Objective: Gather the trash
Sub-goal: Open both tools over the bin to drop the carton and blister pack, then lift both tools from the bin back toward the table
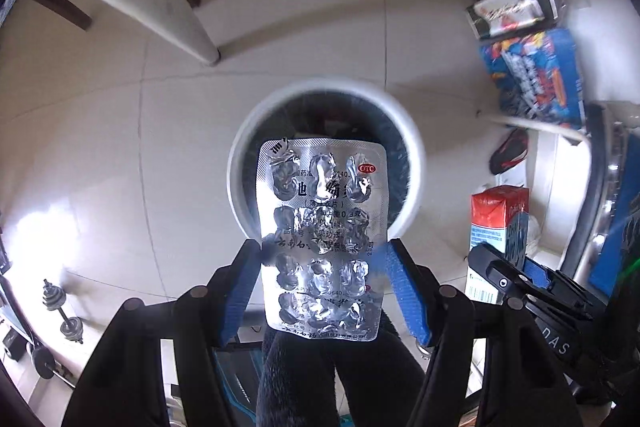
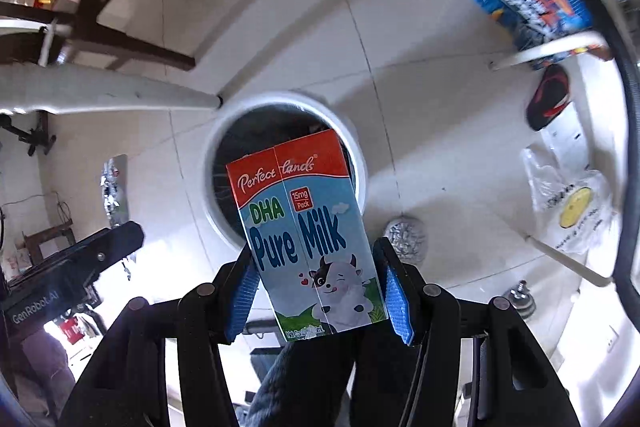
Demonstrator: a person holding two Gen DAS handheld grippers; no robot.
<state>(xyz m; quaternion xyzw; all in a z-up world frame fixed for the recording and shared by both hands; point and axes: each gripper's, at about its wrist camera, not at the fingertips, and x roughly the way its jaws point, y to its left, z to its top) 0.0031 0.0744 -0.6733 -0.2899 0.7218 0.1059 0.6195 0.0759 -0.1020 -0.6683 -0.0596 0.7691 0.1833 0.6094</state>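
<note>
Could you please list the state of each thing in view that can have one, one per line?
Blister pack: used up, its foil pockets torn, held upright over the bin.
Milk carton: held tilted above the bin.
Trash bin: open, lined dark, standing on the floor.
Left gripper: shut on the blister pack.
Right gripper: shut on the milk carton.
Foil ball: crumpled, lying on the floor beside the bin.

Pill strip (image 1: 323, 243) between the left gripper's (image 1: 324, 263) fingers: crinkled silver foil, highly reflective, printed. Finger pads (image 1: 402, 291): blue, ribbed, matt; arms black matt plastic. Milk carton (image 2: 310, 239) between the right gripper's (image 2: 316, 269) fingers: smooth printed card, slight sheen. Bin (image 2: 360, 163) beyond both fingertips: smooth white rim, dark inside. Floor (image 1: 120, 155): pale glossy tile. Foil ball (image 2: 405, 239) right of the right fingers: crumpled, shiny.
</note>
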